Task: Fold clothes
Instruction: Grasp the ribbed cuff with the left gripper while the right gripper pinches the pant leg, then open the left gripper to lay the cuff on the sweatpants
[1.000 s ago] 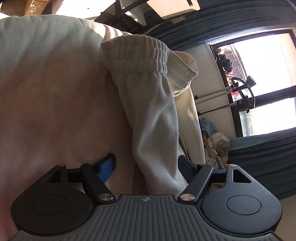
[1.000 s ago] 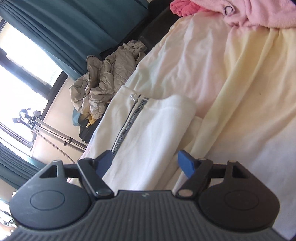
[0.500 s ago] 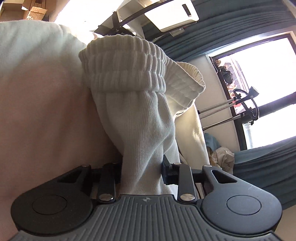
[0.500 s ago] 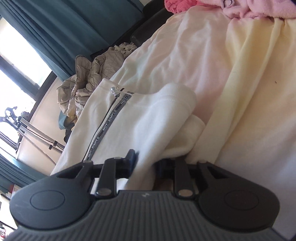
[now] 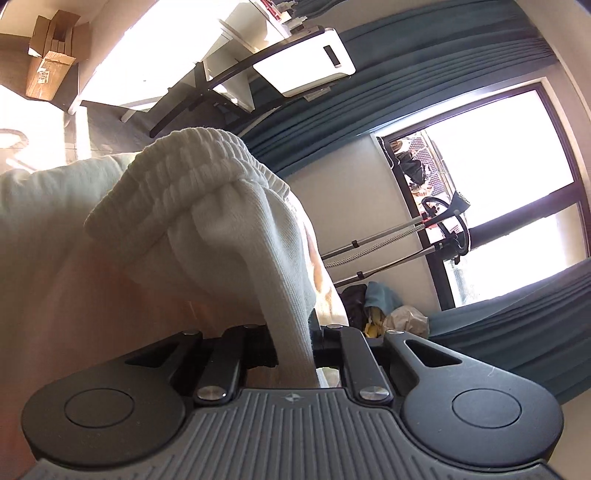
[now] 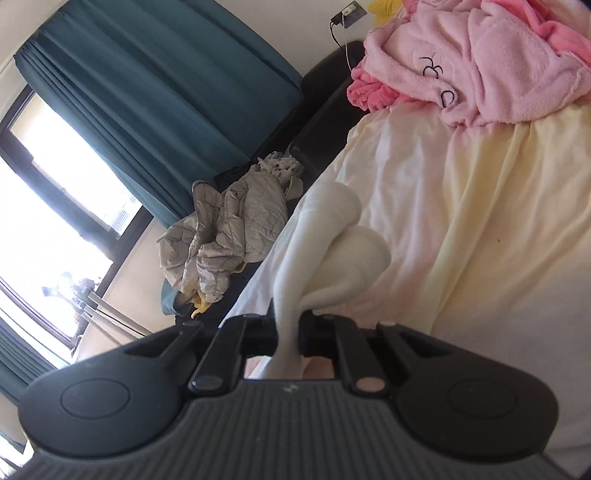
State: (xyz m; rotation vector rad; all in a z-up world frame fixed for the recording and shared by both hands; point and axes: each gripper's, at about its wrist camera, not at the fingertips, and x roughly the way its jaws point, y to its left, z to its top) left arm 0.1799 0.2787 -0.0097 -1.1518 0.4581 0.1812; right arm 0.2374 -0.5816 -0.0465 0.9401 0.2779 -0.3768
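White knit pants with ribbed stretchy waistband (image 5: 192, 184) lie on pale yellow bed sheet (image 6: 498, 221). Left gripper (image 5: 295, 343) closing, pinching cloth below waistband. Right gripper (image 6: 288, 332) closing, pinching other end of pants (image 6: 325, 236). Pants stretch between both grippers, each equally near. Pink fluffy robe (image 6: 480, 66) farther up bed.

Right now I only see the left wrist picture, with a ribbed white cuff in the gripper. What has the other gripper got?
Observer: The right gripper is closing, with a fold of the white garment pinched between its pads.
Operator: Is anything else waiting to be folded?
Observer: A pink fleece lies bunched at the far end of the bed.
Operator: And beyond that?
Observer: A wall socket with a plug in it and a cable hanging down.
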